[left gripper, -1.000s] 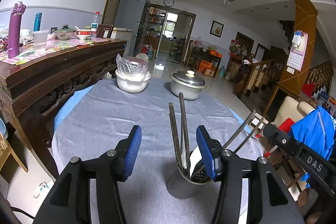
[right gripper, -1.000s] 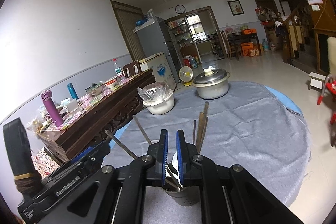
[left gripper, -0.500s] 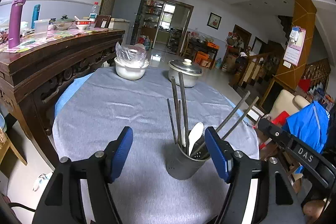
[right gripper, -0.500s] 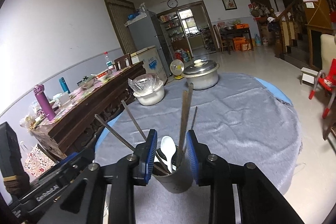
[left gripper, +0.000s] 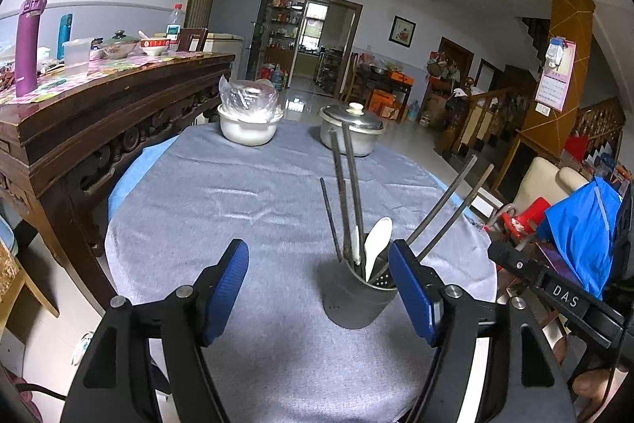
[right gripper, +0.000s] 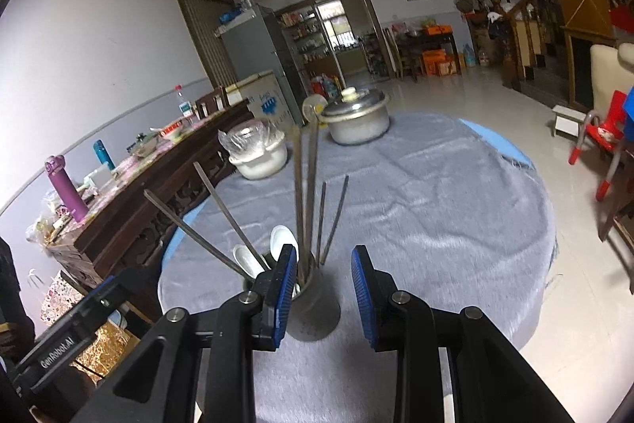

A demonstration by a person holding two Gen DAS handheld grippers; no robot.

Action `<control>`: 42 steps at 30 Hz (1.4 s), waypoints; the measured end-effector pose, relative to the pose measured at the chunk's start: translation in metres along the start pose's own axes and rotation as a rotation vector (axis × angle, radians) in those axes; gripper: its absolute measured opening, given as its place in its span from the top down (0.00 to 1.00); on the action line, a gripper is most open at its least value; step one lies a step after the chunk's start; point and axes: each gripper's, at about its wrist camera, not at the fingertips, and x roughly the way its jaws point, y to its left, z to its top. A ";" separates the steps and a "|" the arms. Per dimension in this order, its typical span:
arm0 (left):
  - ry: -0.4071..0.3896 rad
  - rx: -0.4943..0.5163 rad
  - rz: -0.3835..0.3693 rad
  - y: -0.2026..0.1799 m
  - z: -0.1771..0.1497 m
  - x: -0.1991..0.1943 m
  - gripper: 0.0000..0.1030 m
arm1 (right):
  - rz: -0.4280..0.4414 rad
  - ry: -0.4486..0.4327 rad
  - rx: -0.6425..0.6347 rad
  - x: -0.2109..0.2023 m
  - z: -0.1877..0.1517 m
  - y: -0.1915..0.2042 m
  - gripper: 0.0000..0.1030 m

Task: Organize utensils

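A metal utensil cup (left gripper: 358,298) stands on the grey tablecloth, holding several chopsticks (left gripper: 348,193) and a white spoon (left gripper: 376,240). It also shows in the right wrist view (right gripper: 313,308), with chopsticks (right gripper: 305,193) and two white spoons (right gripper: 283,240) in it. My left gripper (left gripper: 319,288) is open and empty, just short of the cup, which sits near its right finger. My right gripper (right gripper: 323,290) is open and empty, with the cup behind its left finger.
A white bowl covered in plastic (left gripper: 249,123) and a lidded steel pot (left gripper: 352,129) stand at the table's far side. A dark wooden sideboard (left gripper: 99,113) with bottles runs along the left. The table edge drops off to the right (right gripper: 547,224).
My right gripper opened from shut, letting go of the white spoon in the cup. Both grippers opened wider and drew back from the cup.
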 end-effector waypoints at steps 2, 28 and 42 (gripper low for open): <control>0.006 -0.008 0.007 0.004 0.001 0.002 0.28 | -0.003 0.018 -0.001 0.003 -0.002 -0.001 0.70; -0.013 0.026 0.125 -0.003 0.011 -0.016 0.28 | 0.037 0.051 0.077 0.008 0.010 -0.039 0.69; -0.026 0.124 0.087 -0.029 0.020 -0.021 0.27 | 0.025 -0.013 0.162 -0.016 0.010 -0.069 0.45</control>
